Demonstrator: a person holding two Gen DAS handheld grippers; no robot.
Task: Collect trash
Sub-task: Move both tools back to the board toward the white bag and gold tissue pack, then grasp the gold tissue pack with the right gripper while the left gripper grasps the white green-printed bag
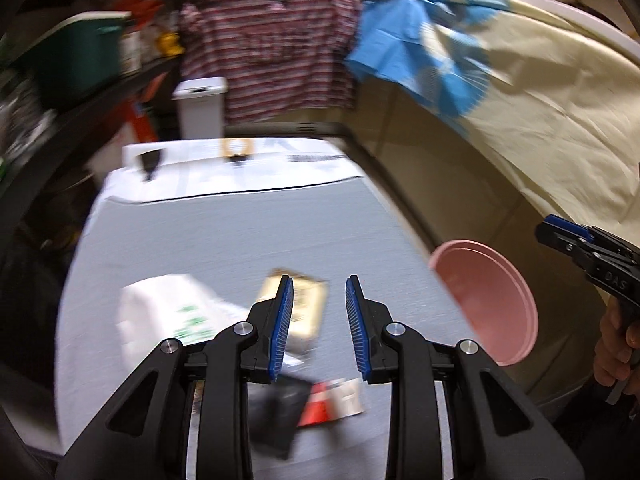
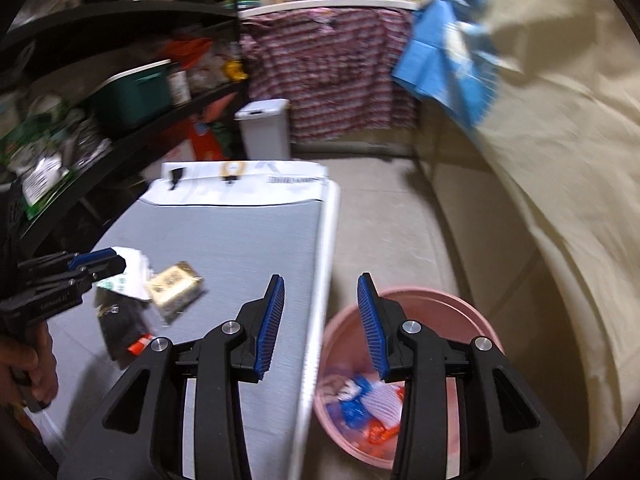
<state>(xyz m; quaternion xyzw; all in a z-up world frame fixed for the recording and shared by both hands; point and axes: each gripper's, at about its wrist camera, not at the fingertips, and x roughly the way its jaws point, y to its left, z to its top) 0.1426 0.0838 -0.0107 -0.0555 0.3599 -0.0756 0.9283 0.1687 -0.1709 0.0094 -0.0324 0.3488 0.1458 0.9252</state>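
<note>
Now both the left hand-held gripper point(image 1: 320, 320) and right hand-held gripper point(image 2: 322, 320) gape wide, empty; crinkled wrappers point(image 2: 174, 288) litter the grey desk point(image 2: 248, 240) beside a round pink plastic basin point(image 2: 440, 300).

Matt grey table top point(image 2: 240, 240) w/ fine brushed-looking grain; smooth pink plastic basin point(image 2: 460, 300) on floor at right. Glossy black plastic gripper arms w/ shiny metal pins, ribbed blue pads point(image 1: 282, 320). Crinkly white plastic bag point(image 1: 168, 312) & tan paper-look packet point(image 1: 304, 300) near left; striped cloth point(image 1: 276, 48) far.
</note>
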